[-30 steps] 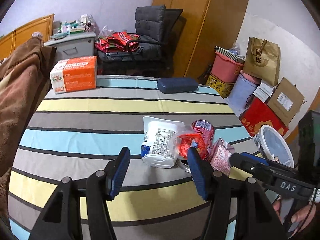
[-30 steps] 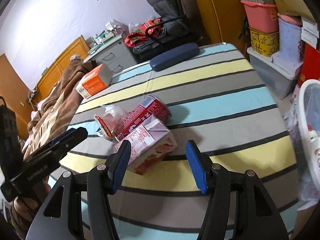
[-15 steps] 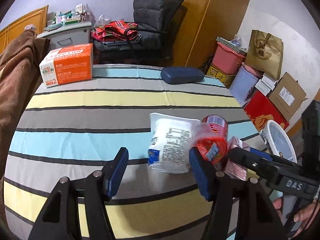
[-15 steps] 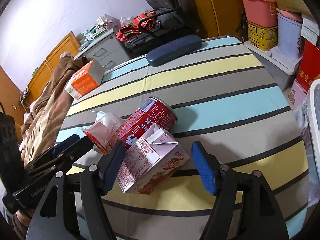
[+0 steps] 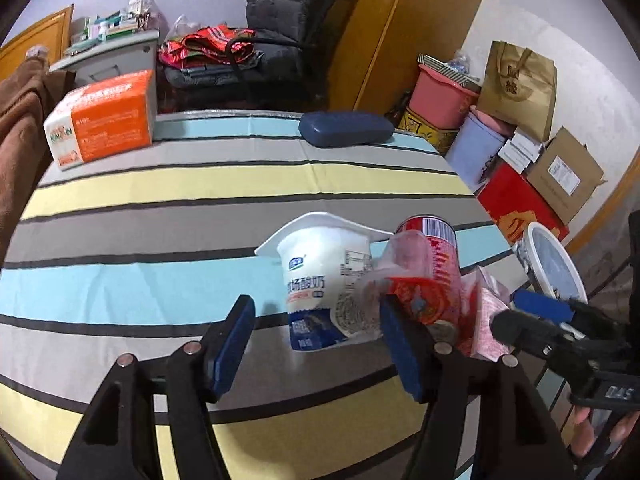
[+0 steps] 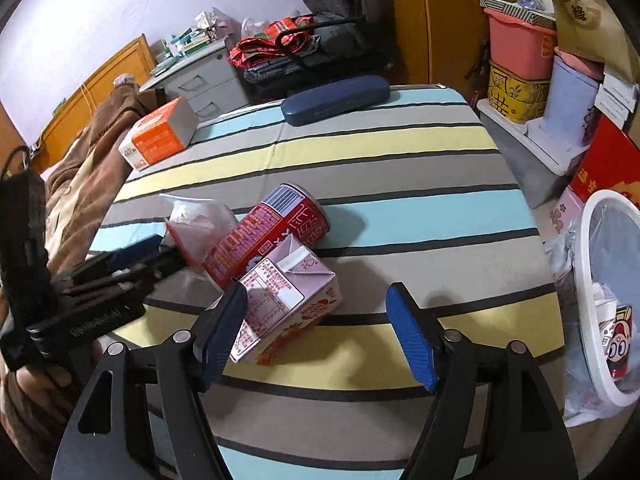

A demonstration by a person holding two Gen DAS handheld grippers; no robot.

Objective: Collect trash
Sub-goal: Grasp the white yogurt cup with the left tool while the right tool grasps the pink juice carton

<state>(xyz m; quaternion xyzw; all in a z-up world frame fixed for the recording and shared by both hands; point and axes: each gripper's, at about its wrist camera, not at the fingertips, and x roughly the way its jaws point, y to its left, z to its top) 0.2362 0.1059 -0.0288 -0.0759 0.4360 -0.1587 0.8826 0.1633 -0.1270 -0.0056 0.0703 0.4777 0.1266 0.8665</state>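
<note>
Both tools spread over a crowded heap of trash

We had the left tool released, its jaws just widening around the yogurt cup, and the right tool released over the milk carton on the worktop; closing either, we judged, could knock the leaning red can rolling.

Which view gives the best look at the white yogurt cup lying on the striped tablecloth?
The left wrist view: the white yogurt cup lies on its side ahead of the left tool, its label legible. The right wrist view does not show it; the crumpled clear wrapper and red can block that spot.
</note>
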